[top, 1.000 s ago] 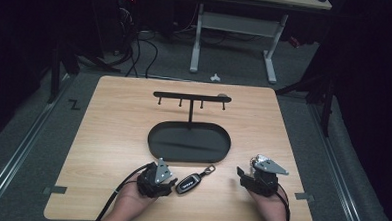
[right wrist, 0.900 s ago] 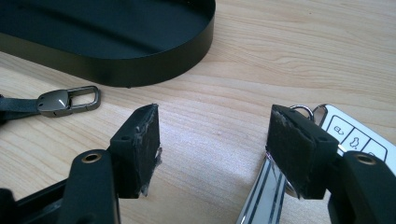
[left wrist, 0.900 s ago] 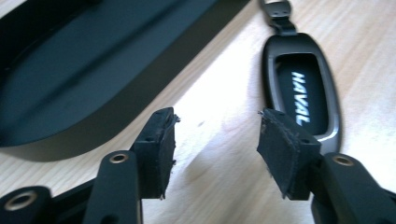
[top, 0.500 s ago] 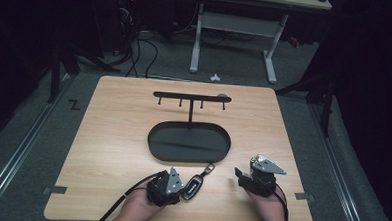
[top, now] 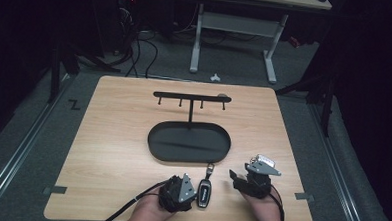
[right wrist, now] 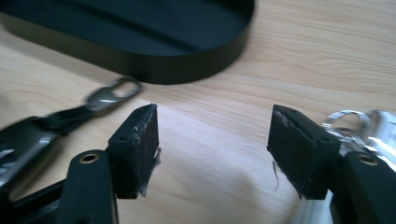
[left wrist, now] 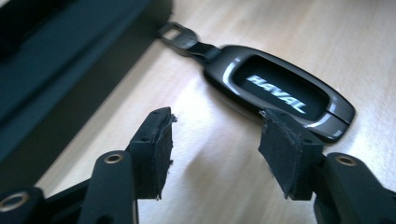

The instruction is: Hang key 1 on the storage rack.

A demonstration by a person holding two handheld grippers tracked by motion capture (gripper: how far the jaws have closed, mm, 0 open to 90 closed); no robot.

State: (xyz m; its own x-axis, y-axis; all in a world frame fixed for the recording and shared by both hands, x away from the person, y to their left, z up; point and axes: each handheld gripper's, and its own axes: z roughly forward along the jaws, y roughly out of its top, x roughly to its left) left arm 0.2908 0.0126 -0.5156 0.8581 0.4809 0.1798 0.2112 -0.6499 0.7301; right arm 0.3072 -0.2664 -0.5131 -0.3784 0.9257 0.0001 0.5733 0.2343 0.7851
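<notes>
Left gripper view has the left hand-held gripper [left wrist: 215, 140] with its jaws apart and bare wood between the pads; they've just been opening a bit. The car key fob [left wrist: 280, 91] lies flat on the table [left wrist: 289, 28] just past the right-side pad, apparently not pinched. From the high view the fob [top: 206, 193] sits near the front edge, between both hands, just in front of the black oval tray [top: 189, 141]. The right hand-held gripper [right wrist: 215, 140] is spread open over bare table too, holding nothing.
</notes>
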